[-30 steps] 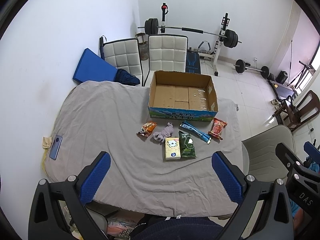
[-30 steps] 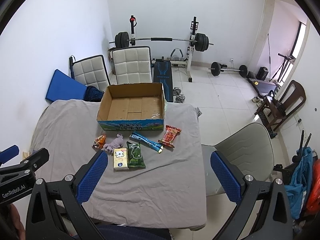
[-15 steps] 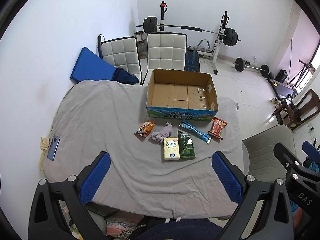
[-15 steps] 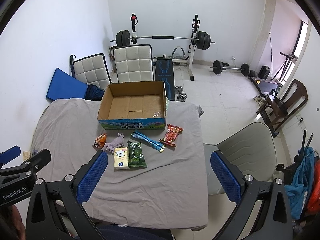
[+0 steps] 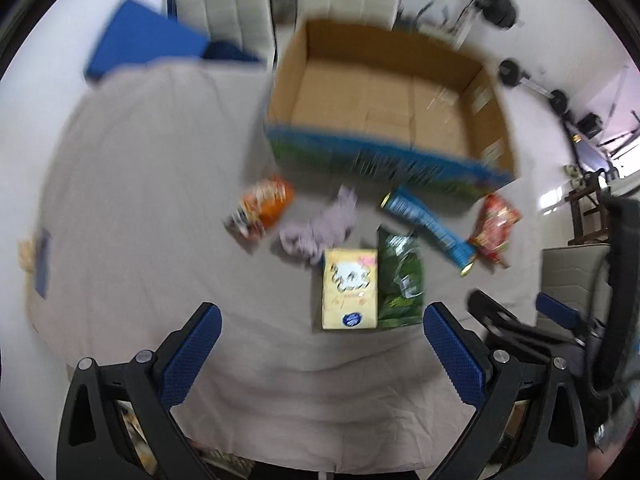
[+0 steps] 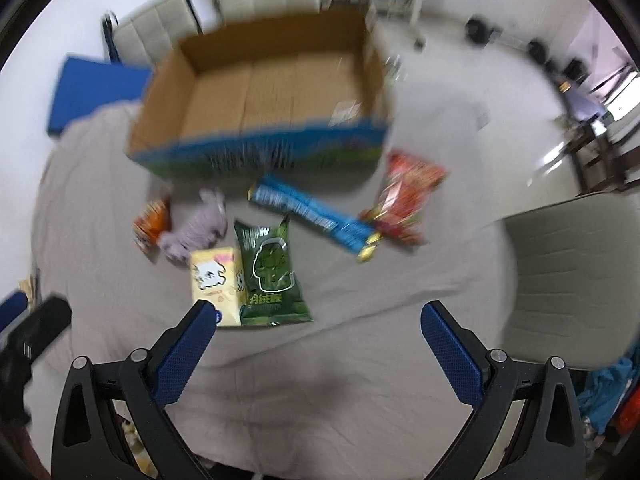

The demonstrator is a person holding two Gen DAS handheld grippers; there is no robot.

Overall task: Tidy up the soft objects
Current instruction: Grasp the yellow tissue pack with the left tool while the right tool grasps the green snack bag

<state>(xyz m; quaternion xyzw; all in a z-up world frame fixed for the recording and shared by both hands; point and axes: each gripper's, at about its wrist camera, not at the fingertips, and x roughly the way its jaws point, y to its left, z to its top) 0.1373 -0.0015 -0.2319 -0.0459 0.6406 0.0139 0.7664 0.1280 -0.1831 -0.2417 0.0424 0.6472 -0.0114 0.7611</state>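
Right in front of the left gripper [image 5: 320,344], jaws wide apart and holding nothing, sit the yellow tissue pack [image 5: 351,288] and green pouch [image 5: 401,282], touching side by side on the grey-covered bench [image 5: 140,200]. The right gripper [image 6: 318,340] is spread just as wide, empty too. Further out: lilac cloth [image 5: 320,226], orange snack bag [image 5: 262,208], blue tube [image 5: 428,224], red packet [image 5: 494,226], then the empty cardboard box [image 5: 392,100]. Both views are smeared, so I'd guess a rushed grab could pinch both packs together.
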